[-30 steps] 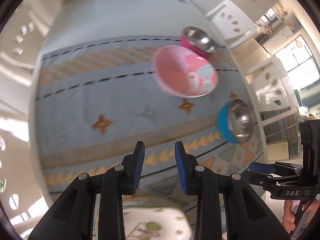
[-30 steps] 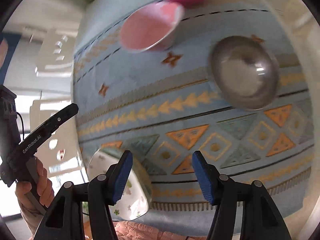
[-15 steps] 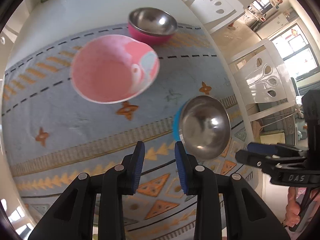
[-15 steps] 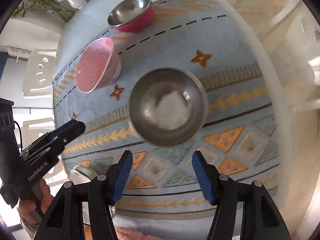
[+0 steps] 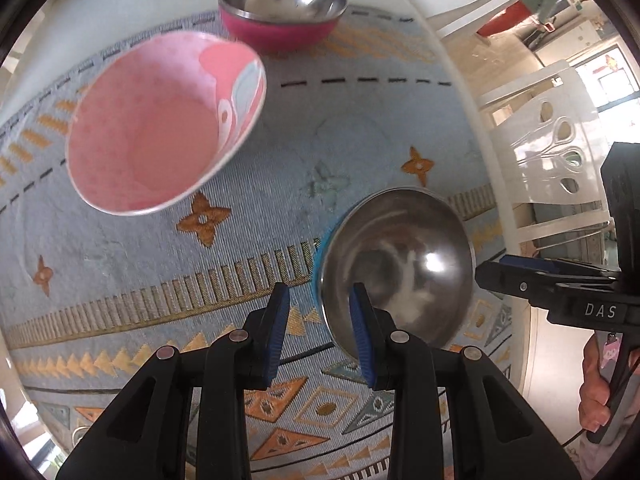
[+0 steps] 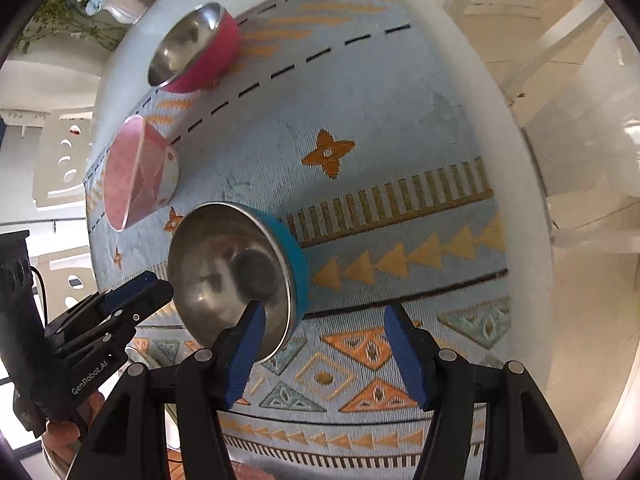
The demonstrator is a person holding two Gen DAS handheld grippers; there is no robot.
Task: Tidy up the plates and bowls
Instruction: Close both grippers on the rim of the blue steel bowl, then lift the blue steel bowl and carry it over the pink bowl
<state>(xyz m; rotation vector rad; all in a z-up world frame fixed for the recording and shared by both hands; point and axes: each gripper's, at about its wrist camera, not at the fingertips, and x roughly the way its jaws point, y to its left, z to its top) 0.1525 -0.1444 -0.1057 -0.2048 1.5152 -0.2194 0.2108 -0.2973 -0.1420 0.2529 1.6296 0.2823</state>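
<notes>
1. Three bowls stand upright and well apart on the patterned blue tablecloth [image 6: 400,120]: a blue steel-lined bowl [image 6: 240,276] nearest both grippers, a pink ceramic bowl [image 5: 160,124] beyond it, and a magenta steel-lined bowl [image 5: 280,12] farthest off near the cloth's edge.
2. Left gripper [image 5: 320,334]: jaws parted by a narrow gap, holding nothing. Its right pad overlaps the near-left rim of the blue bowl in the left wrist view; contact cannot be confirmed.
3. Right gripper [image 6: 326,354]: jaws spread wide, holding nothing. In the right wrist view its left pad lies over the bowl's near rim and interior, while the other pad is over the cloth outside the bowl wall.
4. Step in hand, as judged: approach to the blue bowl for pickup, probably to nest it with another bowl. No bowl is stacked yet, so the task appears to be at an early stage.
5. Next move, as judged: lower the right gripper until the rim sits between its pads, one inside and one outside the wall, then close.
6. Caution: the steel lining looks smooth, so a shallow bite may slip. Keep the left gripper out of the closing path.
7. A white chair [image 5: 548,148] stands beside the table, and a vase [image 6: 120,8] sits at the far end.
</notes>
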